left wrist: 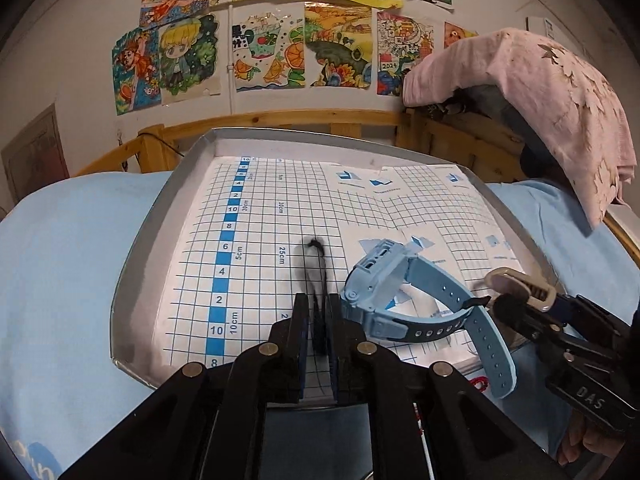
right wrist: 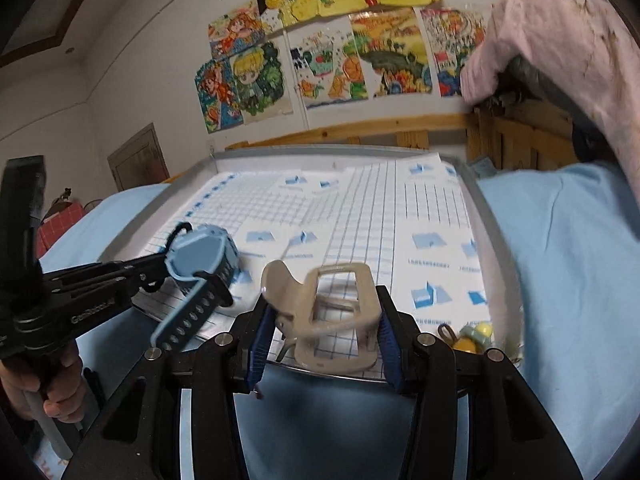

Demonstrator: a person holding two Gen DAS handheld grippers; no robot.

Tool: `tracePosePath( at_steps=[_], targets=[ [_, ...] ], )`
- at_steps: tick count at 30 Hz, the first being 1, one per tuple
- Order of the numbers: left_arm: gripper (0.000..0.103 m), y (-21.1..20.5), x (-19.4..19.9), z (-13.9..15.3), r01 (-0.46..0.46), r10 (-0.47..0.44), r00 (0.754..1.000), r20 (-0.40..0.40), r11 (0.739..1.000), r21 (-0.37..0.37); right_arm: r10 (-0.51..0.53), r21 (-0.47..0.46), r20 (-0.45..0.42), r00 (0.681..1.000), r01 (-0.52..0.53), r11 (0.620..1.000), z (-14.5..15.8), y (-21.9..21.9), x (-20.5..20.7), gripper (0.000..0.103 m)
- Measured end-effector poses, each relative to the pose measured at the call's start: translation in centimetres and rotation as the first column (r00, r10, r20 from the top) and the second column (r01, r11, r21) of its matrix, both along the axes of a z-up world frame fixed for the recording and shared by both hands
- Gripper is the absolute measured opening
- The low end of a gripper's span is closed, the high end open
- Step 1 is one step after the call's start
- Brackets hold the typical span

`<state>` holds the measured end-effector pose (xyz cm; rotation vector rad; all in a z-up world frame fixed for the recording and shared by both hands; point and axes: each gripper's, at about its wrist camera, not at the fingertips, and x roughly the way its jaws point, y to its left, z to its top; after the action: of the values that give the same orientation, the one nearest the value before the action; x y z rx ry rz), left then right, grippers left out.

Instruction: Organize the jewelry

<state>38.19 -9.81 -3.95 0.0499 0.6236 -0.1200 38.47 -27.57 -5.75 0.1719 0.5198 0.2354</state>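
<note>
My left gripper (left wrist: 318,312) is shut on a thin black hair tie (left wrist: 318,268) that sticks up between its fingers, over the silver tray (left wrist: 140,240) lined with grid paper. A light blue watch (left wrist: 400,292) lies on the tray just right of it; it also shows in the right wrist view (right wrist: 204,268). My right gripper (right wrist: 320,332) is shut on a beige hair claw clip (right wrist: 328,312), held over the tray's near edge. The clip (left wrist: 516,282) and right gripper show at the right of the left wrist view.
The tray rests on a light blue bedsheet (right wrist: 560,260). Small yellow and brown trinkets (right wrist: 472,336) lie at the tray's near right corner. A wooden bed rail (left wrist: 280,118) and a pink cloth (left wrist: 560,100) over a dark object stand behind.
</note>
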Motion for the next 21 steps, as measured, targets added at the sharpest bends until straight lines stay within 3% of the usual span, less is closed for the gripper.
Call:
tracePosePath(
  at_steps=[2, 5, 7, 8, 11, 12, 14, 16, 19, 21],
  targets=[
    [0.015, 0.0, -0.4, 0.1, -0.008, 0.008, 1.000, 0.005, 1.000, 0.002, -0.002, 0.000, -0.005, 1.000, 0.002, 1.000, -0.2, 0.1, 0.0, 0.043],
    [0.035, 0.1, -1.5, 0.5, -0.017, 0.017, 1.000, 0.022, 1.000, 0.002, -0.003, -0.002, 0.000, 1.000, 0.003, 1.000, -0.1, 0.2, -0.1, 0.052],
    [0.069, 0.4, -2.3, 1.2, -0.030, 0.030, 0.998, 0.046, 1.000, 0.000, -0.011, -0.009, 0.013, 1.000, 0.011, 1.000, 0.2, 0.2, -0.5, 0.057],
    [0.073, 0.6, -2.8, 1.5, -0.040, 0.040, 0.997, 0.063, 0.999, -0.004, -0.017, -0.013, 0.018, 1.000, 0.018, 1.000, 0.3, 0.2, -0.7, 0.058],
    [0.075, 1.3, -4.8, 2.9, -0.056, 0.059, 0.994, 0.097, 0.998, -0.038, -0.042, -0.029, 0.027, 0.999, 0.043, 0.999, 1.3, 0.0, -1.9, 0.062],
    [0.076, 1.6, -5.7, 3.5, -0.057, 0.061, 0.993, 0.097, 0.997, -0.049, -0.047, -0.035, 0.043, 0.998, 0.048, 0.998, 1.8, 0.0, -2.6, 0.068],
    [0.086, 2.2, -7.4, 4.8, -0.062, 0.070, 0.990, 0.123, 0.996, -0.063, -0.053, -0.051, 0.080, 0.995, 0.058, 0.997, 3.0, 0.0, -4.0, 0.083],
    [0.103, 3.2, -10.4, 6.6, -0.099, 0.113, 0.972, 0.204, 0.992, -0.078, -0.047, -0.031, 0.165, 0.985, 0.053, 0.998, 4.7, 0.1, -6.1, 0.093],
    [0.103, 4.6, -14.2, 8.9, -0.107, 0.134, 0.949, 0.286, 0.988, -0.108, -0.048, 0.000, 0.291, 0.956, 0.050, 0.999, 7.6, 0.3, -9.6, 0.102],
    [0.103, 5.5, -16.6, 10.2, -0.108, 0.138, 0.939, 0.315, 0.988, -0.113, -0.049, 0.002, 0.350, 0.935, 0.052, 0.999, 9.3, 0.9, -11.9, 0.102]
  ],
)
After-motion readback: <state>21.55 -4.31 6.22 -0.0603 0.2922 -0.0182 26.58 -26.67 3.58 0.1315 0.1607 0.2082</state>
